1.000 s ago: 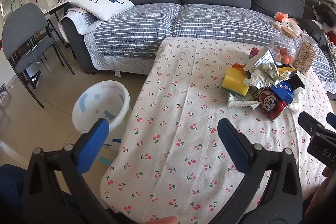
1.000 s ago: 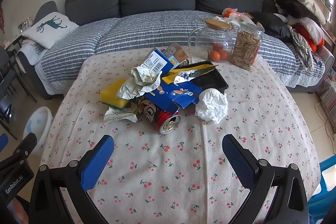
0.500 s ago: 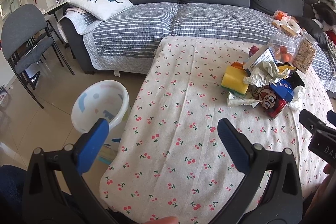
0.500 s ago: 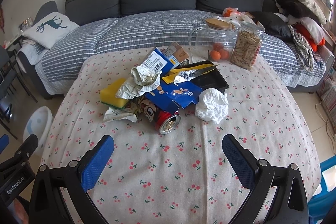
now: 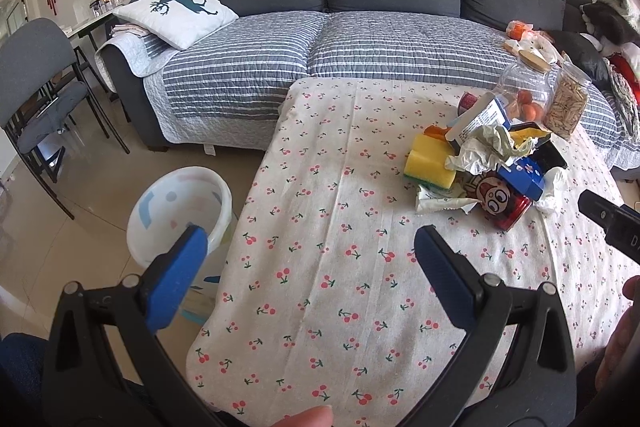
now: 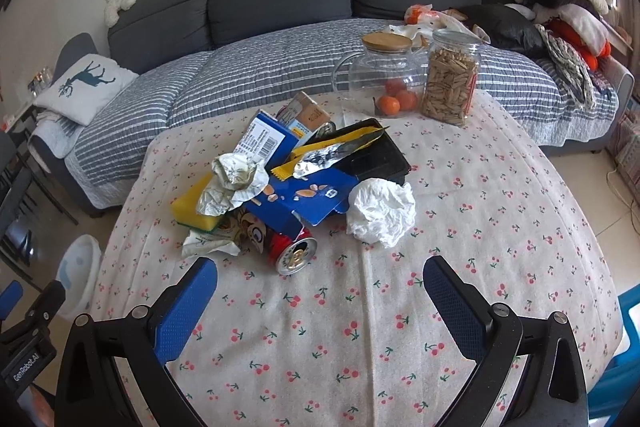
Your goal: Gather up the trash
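Note:
A heap of trash lies on the cherry-print table (image 6: 460,227): a red drink can (image 6: 290,251) on its side, a crumpled white tissue (image 6: 380,211), a flattened blue carton (image 6: 304,197), crumpled paper (image 6: 232,183), a yellow sponge (image 6: 194,209) and a black tray (image 6: 376,157). My right gripper (image 6: 320,291) is open, just short of the can. My left gripper (image 5: 310,263) is open over the table's near left edge, with the heap (image 5: 480,167) far to its right. A white bin (image 5: 180,211) stands on the floor left of the table.
Two glass jars (image 6: 450,83), one holding oranges, stand at the table's far edge. A grey sofa (image 6: 280,67) with a striped cover runs behind. A grey chair (image 5: 36,83) stands at the left. Something blue (image 6: 628,347) sits on the floor at the right.
Both grippers have edged slightly forward toward the table; the heap looks a little nearer in the right wrist view. Both stay open.

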A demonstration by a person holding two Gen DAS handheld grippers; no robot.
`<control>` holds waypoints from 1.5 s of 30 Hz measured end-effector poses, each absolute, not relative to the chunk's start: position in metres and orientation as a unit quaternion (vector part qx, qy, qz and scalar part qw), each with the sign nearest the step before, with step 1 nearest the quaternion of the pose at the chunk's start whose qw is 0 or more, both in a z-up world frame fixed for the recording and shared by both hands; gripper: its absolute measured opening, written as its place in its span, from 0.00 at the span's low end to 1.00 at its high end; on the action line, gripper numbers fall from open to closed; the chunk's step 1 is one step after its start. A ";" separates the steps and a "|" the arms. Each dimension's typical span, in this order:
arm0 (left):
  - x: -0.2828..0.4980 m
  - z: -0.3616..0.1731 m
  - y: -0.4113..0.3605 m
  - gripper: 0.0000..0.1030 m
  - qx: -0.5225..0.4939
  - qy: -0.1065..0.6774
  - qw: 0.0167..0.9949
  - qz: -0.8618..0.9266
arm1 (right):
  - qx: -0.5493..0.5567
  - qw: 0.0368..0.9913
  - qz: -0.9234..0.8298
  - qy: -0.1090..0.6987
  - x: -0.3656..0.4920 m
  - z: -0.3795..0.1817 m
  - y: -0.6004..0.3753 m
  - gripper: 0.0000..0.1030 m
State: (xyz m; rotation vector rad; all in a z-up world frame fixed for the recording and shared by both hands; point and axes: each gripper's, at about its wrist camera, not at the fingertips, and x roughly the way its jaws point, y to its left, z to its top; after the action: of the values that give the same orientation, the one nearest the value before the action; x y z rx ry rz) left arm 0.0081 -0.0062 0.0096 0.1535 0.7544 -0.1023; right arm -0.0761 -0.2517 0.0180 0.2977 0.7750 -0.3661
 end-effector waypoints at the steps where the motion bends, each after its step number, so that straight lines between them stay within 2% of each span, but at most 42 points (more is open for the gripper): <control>1: 0.010 0.010 -0.008 1.00 0.076 0.370 0.924 -0.054 | 0.148 0.898 -0.179 0.374 -0.077 0.018 -0.256 1.00; 7: 0.031 0.019 -0.023 1.00 0.075 0.403 0.904 -0.118 | 0.173 0.905 -0.170 0.351 -0.077 0.023 -0.284 1.00; 12: 0.060 0.039 -0.048 0.98 0.053 0.419 0.887 -0.188 | 0.279 0.879 -0.178 0.342 -0.072 0.019 -0.342 1.00; 14: 0.068 0.041 -0.069 0.92 0.070 0.426 0.875 -0.218 | 0.312 0.864 -0.191 0.347 -0.072 0.010 -0.359 1.00; 15: 0.071 0.040 -0.082 0.86 0.081 0.429 0.870 -0.230 | 0.330 0.855 -0.191 0.352 -0.072 0.005 -0.366 1.00; 20: 0.089 0.017 -0.142 0.83 0.129 0.456 0.834 -0.282 | 0.387 0.826 -0.172 0.372 -0.064 -0.018 -0.380 0.98; 24: 0.109 -0.006 -0.159 0.83 0.111 0.495 0.814 -0.285 | 0.398 0.812 -0.186 0.385 -0.057 -0.032 -0.389 0.92; 30: 0.121 -0.011 -0.171 0.82 0.074 0.490 0.816 -0.298 | 0.417 0.797 -0.178 0.399 -0.042 -0.047 -0.392 0.88; 32: 0.123 -0.015 -0.177 0.74 0.069 0.493 0.814 -0.300 | 0.412 0.797 -0.183 0.402 -0.033 -0.049 -0.391 0.85; 33: 0.124 -0.018 -0.180 0.63 0.067 0.496 0.811 -0.302 | 0.410 0.797 -0.184 0.403 -0.027 -0.050 -0.391 0.83; 34: 0.124 -0.021 -0.181 0.50 0.065 0.503 0.807 -0.303 | 0.409 0.797 -0.183 0.405 -0.022 -0.052 -0.390 0.77; 36: 0.126 -0.025 -0.182 0.36 0.066 0.508 0.803 -0.306 | 0.404 0.797 -0.174 0.413 -0.011 -0.059 -0.389 0.62; 38: 0.125 -0.025 -0.180 0.31 0.063 0.502 0.804 -0.313 | 0.408 0.790 -0.161 0.428 -0.004 -0.069 -0.386 0.24; 40: 0.124 -0.019 -0.174 0.27 0.047 0.497 0.805 -0.321 | 0.422 0.784 -0.151 0.431 -0.005 -0.074 -0.383 0.22; 45: 0.119 0.001 -0.154 0.27 0.016 0.480 0.810 -0.337 | 0.389 0.823 -0.165 0.380 -0.023 -0.041 -0.378 0.20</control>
State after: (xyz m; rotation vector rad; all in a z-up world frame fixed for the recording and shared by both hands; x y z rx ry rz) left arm 0.1189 -0.1541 0.0010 0.0339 1.0258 -0.7202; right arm -0.0235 -0.3784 -0.0410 0.8275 0.8094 -0.3509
